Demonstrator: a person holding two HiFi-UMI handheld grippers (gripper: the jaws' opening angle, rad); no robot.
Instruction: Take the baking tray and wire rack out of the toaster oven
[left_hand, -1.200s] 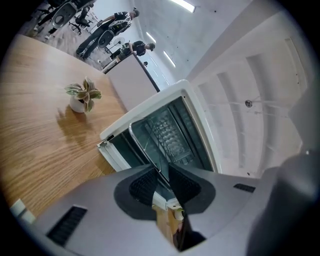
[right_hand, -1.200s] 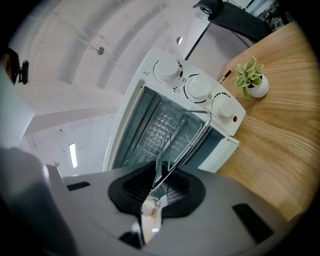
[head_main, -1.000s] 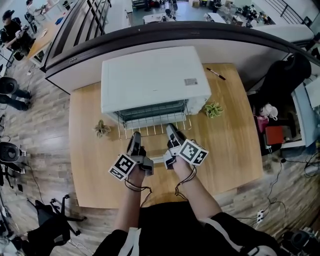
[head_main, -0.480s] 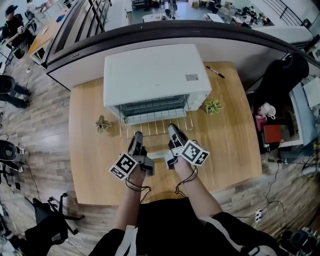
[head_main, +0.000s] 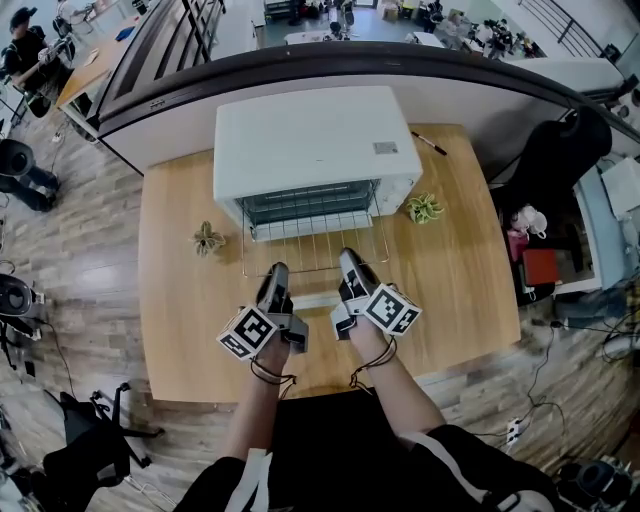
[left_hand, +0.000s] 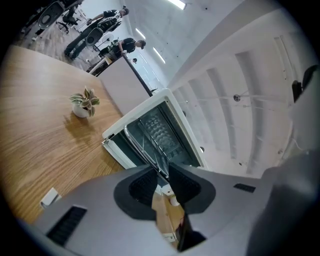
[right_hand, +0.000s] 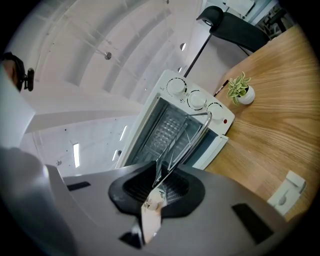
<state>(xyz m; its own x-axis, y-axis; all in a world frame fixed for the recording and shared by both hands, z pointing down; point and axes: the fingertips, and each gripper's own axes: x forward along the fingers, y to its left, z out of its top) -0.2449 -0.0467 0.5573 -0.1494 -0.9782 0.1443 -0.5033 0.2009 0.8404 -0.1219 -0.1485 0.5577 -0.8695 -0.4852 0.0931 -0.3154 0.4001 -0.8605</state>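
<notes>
**Head view:** high above the table (head_main: 170, 320), facing steeply down. Far off; whole tabletop in frame, toaster oven (head_main: 315, 140) upper centre.

**Left gripper view:** mounted on the left gripper (head_main: 276, 270). Low and close, looking along its jaws into the oven mouth at frame centre; picture tilted.

**Right gripper view:** mounted on the right gripper (head_main: 347, 256). Same aim, equally close.

**Shared by all three:** oven front, wire rack (head_main: 312, 258).

**Shared in pairs:** left-hand plant (head_main: 208, 238) by head and left gripper views; right-hand plant (head_main: 424, 208) by head and right gripper views.
</notes>
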